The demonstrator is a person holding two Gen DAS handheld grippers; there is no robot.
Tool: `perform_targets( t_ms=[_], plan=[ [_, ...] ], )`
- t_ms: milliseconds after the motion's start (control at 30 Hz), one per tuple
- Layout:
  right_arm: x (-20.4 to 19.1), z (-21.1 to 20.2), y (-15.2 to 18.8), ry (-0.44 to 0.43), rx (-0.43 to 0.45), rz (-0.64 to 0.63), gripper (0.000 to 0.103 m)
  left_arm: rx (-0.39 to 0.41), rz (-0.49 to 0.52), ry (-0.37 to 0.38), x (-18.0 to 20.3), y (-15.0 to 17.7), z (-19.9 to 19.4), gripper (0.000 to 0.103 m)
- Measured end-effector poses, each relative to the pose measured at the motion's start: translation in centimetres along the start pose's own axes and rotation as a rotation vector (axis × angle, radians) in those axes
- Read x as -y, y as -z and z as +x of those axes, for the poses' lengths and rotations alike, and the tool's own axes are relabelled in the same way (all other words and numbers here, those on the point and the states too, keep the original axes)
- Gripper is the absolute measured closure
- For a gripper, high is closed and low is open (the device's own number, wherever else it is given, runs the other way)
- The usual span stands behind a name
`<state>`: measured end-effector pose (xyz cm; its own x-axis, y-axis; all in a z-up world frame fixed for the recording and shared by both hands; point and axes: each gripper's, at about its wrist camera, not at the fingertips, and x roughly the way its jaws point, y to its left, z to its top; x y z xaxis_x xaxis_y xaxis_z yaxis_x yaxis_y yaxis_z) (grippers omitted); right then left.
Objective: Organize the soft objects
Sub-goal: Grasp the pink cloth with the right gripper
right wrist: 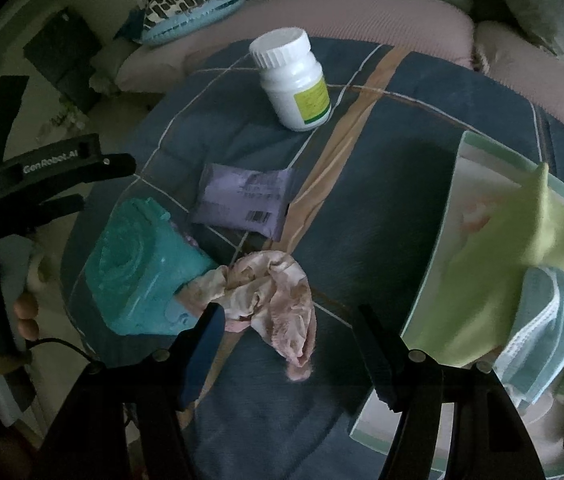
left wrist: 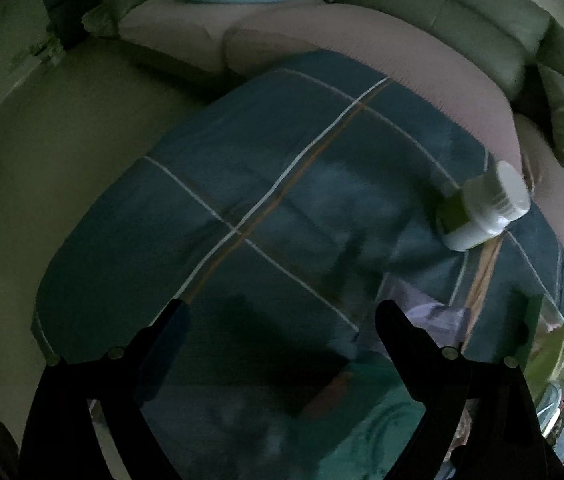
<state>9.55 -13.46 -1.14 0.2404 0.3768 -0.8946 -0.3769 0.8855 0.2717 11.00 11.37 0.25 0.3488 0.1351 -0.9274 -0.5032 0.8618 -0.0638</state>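
Your right gripper has its fingers spread wide with nothing between them, pointing down over the crumpled pink cloth, which lies just in front of the fingertips on the dark blue plaid cushion. Take that cloth as the landmark: the teal folded towel touches its left side, the purple wipes packet lies just beyond it, and the white pill bottle lies well beyond it. To the cloth's right is the white tray, holding a yellow-green cloth and a blue face mask. Your left gripper, left of the towel, also has its fingers parted and empty.
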Motion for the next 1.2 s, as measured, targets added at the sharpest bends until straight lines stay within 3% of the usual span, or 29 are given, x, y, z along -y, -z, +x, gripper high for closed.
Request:
perform_targets(
  t_ms=[600,967,1200],
  plan=[
    [-0.5,4.5,-0.6,0.02,-0.083,-0.016,0.034,-0.065,-0.034,-0.031,-0.9,-0.5,3.0,0.009],
    [-1.5,5.3,-0.7,0.006,-0.074,-0.031,0.072,-0.058,-0.011,-0.025,-0.2,-1.0,2.9,0.009],
    [-1.1,4.8,-0.6,-0.01,-0.054,-0.02,0.084,-0.058,-0.003,-0.016,-0.1,-1.1,3.0,0.009]
  ],
)
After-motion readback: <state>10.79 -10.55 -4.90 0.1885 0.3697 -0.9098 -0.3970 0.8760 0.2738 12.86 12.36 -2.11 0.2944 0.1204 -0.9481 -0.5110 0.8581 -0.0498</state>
